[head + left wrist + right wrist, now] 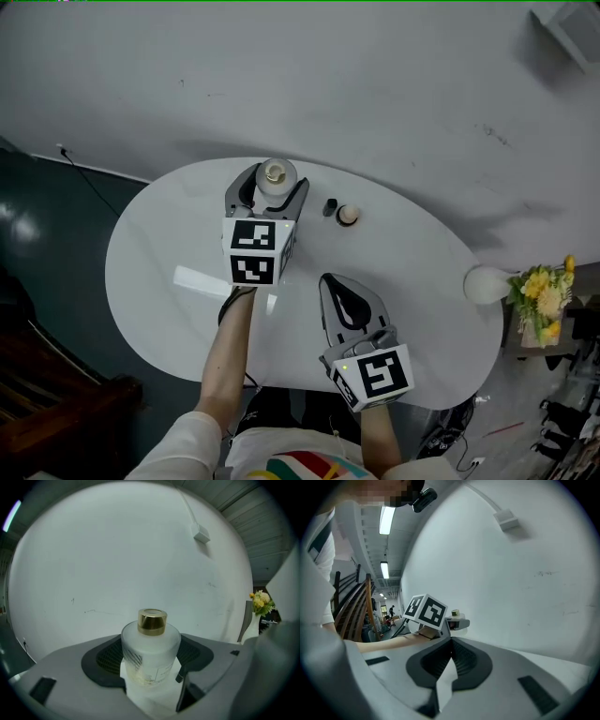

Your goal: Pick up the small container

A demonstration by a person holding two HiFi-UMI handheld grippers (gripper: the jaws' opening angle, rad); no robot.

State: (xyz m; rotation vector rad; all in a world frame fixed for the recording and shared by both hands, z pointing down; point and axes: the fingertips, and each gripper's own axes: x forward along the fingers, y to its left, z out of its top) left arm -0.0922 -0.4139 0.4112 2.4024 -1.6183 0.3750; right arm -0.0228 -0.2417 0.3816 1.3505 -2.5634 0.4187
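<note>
A frosted white bottle with a gold cap (276, 172) (151, 651) stands at the far side of the white oval table (178, 244). My left gripper (274, 184) (151, 663) is shut on it, with a dark pad pressed to each side of its body. I cannot tell whether its base touches the table. My right gripper (326, 279) (451, 642) is shut and holds nothing, near the table's front edge, pointing toward the far side. In the right gripper view, the left gripper's marker cube (426, 611) and the gold cap (455, 613) show beyond the jaws.
A small round cream-topped piece (348, 215) and a small black piece (330, 207) lie right of the bottle. A white round vase (487, 284) stands at the table's right end, with yellow flowers (542, 292) just beyond it. A grey wall runs behind; dark floor lies to the left.
</note>
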